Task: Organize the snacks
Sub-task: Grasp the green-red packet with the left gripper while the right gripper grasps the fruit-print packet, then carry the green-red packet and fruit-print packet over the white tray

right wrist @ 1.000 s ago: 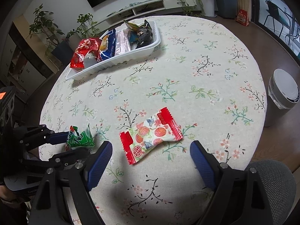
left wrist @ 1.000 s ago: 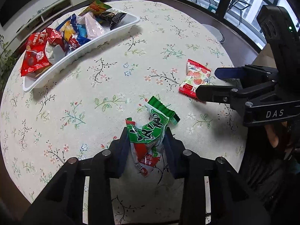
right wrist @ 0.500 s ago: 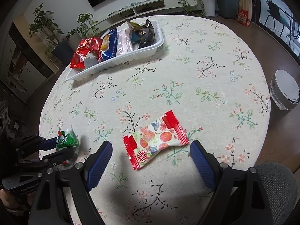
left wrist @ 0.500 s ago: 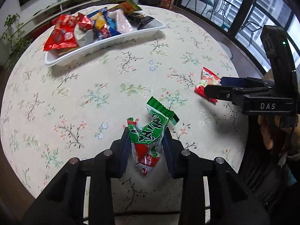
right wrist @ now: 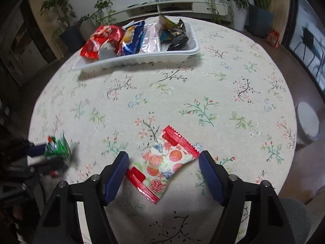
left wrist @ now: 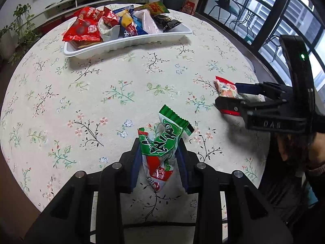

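Note:
My left gripper (left wrist: 159,158) is shut on a green and red snack packet (left wrist: 162,142) and holds it above the floral tablecloth. It also shows in the right wrist view (right wrist: 57,149), blurred, at the left. My right gripper (right wrist: 163,162) is open, its blue pads either side of a red-edged fruit-print packet (right wrist: 164,163) that lies on the cloth; in the left wrist view the packet (left wrist: 226,88) sits between its fingers. The white tray (left wrist: 130,44) with several snack packets stands at the table's far side, and shows in the right wrist view (right wrist: 142,60).
The round table (right wrist: 223,81) drops off close behind both grippers. A white cylindrical bin (right wrist: 307,123) stands on the floor to the right. Potted plants (right wrist: 239,4) and a low TV shelf (left wrist: 81,0) stand beyond the table.
My right gripper moved forward over the fruit-print packet, which now lies between its open fingers. My left gripper lifted and turned toward the tray with the green packet held.

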A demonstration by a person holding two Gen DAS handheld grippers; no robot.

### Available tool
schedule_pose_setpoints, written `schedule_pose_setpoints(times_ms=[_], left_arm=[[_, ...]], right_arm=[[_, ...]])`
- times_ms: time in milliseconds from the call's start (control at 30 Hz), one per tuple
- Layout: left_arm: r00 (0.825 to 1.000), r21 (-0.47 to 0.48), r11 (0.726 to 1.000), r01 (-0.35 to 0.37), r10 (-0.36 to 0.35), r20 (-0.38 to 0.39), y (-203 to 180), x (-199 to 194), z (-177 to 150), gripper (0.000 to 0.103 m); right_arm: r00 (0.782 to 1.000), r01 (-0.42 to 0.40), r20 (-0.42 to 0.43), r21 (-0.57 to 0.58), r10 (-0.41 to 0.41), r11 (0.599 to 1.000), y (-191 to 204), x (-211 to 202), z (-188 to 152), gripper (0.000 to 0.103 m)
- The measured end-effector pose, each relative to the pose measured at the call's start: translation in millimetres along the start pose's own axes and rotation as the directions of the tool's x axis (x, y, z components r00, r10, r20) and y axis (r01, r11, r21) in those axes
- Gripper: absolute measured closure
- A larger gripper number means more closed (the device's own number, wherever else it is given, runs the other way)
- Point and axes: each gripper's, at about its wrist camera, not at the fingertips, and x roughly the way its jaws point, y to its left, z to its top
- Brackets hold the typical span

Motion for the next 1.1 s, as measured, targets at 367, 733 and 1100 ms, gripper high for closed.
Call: schedule_pose_setpoints(times_ms=[367,733,1100], left_arm=[[1.0,-0.011,1.0,0.014,-0.014,0.008,-1.6,-1.5,-1.4,0.072],[1.0,-0.012,1.0,0.018,-0.017,0.009,-1.7,-0.4,-1.3,0.073],[0.998,-0.07,0.996,0.056,-0.053,0.036,8.2,-6.4,0.1,0.073]], right_arm=[[0.998,0.058,0.013,-0.042,-0.057,0.997,5.7,3.2,2.7,0.043],[1.0,0.023,-0.01,-0.079,-0.024,0.997,6.8,0.8,4.6,0.068],[0.997,-0.076,0.002,0.027,0.076,0.997,-14.8,-11.2,7.5,0.069]])
